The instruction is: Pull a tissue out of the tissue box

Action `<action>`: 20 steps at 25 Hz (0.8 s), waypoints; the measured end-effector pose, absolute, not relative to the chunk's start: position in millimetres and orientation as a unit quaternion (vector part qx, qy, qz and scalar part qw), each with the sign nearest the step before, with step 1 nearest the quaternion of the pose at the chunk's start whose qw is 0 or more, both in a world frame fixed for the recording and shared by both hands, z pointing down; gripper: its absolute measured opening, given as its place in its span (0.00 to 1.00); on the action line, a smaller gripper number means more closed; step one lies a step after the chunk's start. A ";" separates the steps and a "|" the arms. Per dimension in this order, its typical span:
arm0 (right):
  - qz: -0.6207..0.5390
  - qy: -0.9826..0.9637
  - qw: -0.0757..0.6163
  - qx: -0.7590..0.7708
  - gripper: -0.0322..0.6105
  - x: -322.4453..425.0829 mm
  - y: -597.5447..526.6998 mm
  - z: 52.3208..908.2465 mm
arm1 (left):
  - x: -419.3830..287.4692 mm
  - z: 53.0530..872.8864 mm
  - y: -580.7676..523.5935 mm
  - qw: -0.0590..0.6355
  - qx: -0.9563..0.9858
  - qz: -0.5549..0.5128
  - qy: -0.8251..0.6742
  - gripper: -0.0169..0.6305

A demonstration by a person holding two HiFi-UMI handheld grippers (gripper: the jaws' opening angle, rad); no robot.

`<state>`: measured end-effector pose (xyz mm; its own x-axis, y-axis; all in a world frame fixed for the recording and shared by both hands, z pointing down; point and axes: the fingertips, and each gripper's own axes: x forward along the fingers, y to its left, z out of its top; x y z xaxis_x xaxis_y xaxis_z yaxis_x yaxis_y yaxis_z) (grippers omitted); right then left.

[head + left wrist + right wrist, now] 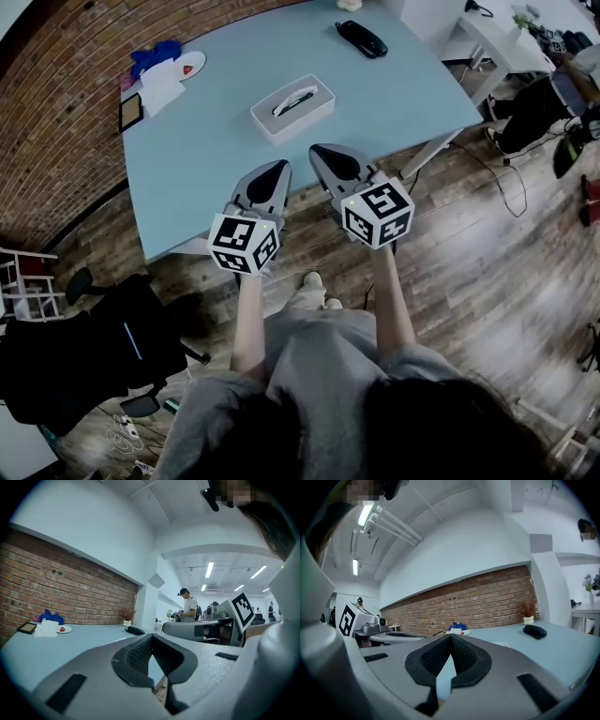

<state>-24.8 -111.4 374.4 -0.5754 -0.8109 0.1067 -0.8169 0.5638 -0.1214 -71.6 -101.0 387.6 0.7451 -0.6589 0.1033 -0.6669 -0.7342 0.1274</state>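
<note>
I hold the left gripper [277,171] and right gripper [322,153] mid-frame, both closed and empty, apparently staged for approach. The tissue box [292,108] sits untouched, upper centre.

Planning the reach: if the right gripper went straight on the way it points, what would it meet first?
Probably the tissue box, lying ahead of the right gripper with only bare table between. Height is unclear; it might pass above.
</note>
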 end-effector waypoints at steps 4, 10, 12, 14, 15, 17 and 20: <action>0.083 -0.885 0.033 0.457 0.05 -33.9 -120.1 384.1 | -75.1 396.9 -115.1 0.087 0.931 0.029 -0.353 0.03; 0.094 -0.886 0.050 0.452 0.05 -33.0 -135.4 398.8 | -77.9 411.8 -131.9 0.105 0.928 0.033 -0.357 0.03; 0.096 -0.885 0.049 0.453 0.05 -27.8 -142.6 400.5 | -77.7 413.6 -138.6 0.107 0.926 0.034 -0.362 0.03; 0.097 -0.885 0.050 0.452 0.05 -21.7 -151.4 401.6 | -76.9 415.4 -145.7 0.109 0.922 0.035 -0.369 0.03; 0.098 -0.886 0.051 0.450 0.05 -18.4 -156.6 402.2 | -76.1 416.3 -149.8 0.111 0.920 0.036 -0.374 0.03; 0.101 -0.888 0.052 0.445 0.05 -11.4 -169.1 403.2 | -72.8 418.3 -160.2 0.113 0.917 0.039 -0.380 0.03; 0.105 -0.892 0.061 0.435 0.05 -2.2 -189.9 404.9 | -66.0 420.4 -177.8 0.119 0.912 0.040 -0.390 0.03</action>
<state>-2.2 -189.9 404.9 -0.6142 -0.7633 0.2001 -0.7889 0.5998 -0.1334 -66.0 -177.8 420.4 0.6933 -0.7013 0.1656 -0.7204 -0.6683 0.1856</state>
